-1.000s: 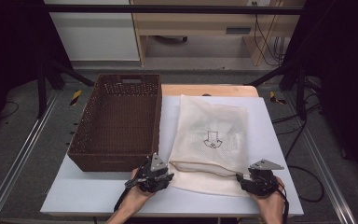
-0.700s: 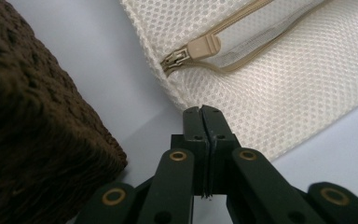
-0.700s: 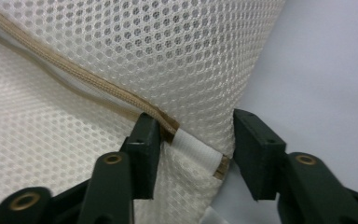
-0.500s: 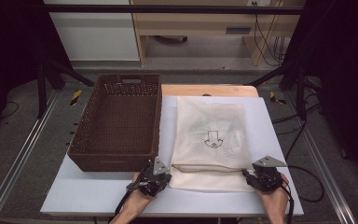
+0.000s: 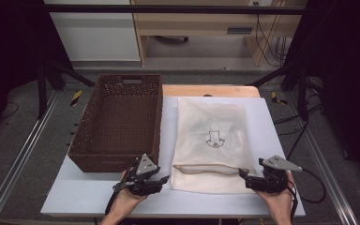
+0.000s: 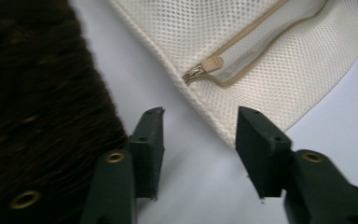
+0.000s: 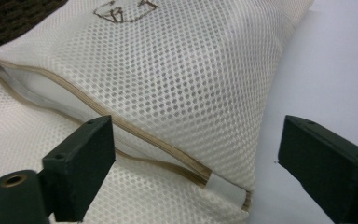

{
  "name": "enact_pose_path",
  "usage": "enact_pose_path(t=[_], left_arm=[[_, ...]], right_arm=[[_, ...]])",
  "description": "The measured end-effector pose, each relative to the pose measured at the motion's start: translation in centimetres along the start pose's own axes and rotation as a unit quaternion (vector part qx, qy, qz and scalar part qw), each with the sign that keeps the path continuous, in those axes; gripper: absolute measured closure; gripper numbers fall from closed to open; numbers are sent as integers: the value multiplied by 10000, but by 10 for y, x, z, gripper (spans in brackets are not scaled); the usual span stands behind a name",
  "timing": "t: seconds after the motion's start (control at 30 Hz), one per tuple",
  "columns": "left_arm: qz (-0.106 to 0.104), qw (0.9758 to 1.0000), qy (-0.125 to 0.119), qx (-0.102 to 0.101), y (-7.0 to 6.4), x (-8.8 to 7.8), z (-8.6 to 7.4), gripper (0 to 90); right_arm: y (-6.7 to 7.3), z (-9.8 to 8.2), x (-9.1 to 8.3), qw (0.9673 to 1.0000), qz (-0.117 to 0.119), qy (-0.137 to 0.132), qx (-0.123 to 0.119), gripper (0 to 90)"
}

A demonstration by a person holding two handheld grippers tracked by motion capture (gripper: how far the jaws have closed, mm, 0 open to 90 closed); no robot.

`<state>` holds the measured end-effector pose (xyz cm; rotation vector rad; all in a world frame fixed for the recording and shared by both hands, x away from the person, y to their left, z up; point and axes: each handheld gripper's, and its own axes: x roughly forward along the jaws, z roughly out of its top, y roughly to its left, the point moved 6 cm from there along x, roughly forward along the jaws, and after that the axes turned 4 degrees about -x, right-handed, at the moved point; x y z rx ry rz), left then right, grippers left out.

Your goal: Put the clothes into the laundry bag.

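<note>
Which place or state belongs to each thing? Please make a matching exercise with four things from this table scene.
Things:
1. basket
2. mesh bag
3. zipper pull
4. left gripper

Places or states:
A. open, over the bare table beside the bag's corner
B. cream, lying flat, with an arrow print
C. dark brown, at the table's left
D. at the end of the opened zipper

Pairs: 1-C, 2-B, 3-D, 4-A

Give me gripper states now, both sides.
Left gripper: open, holding nothing, by the mesh laundry bag's zipper-pull corner.
Right gripper: open, holding nothing, jaws straddling the bag's other zipper end.
</note>
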<state>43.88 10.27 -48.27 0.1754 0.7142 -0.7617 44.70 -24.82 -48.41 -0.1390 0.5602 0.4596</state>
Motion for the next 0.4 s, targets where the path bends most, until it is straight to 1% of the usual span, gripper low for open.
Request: enact_pose_path(t=[0.07,0.13,0.23,0.3,0.4], left_arm=[[-23,10000,-57,-73,4,-5,-1,460],[10,9999,-66,-82,8,-9,-1,425],[38,9999,-100,-115,14,-14,-3,383],[77,9998,-105,-116,16,-17,-6,367],[79,9999,-81,-130,19,-20,-10,342]], right_arm=[[2,3,-1,10000,13,6,11,91],[3,6,-2,10000,0,-11,39,80],[0,8,-5,9999,-74,-69,26,76],[-3,9,-8,9998,-133,-149,79,75],[-5,10,-10,9996,-177,-187,110,75]])
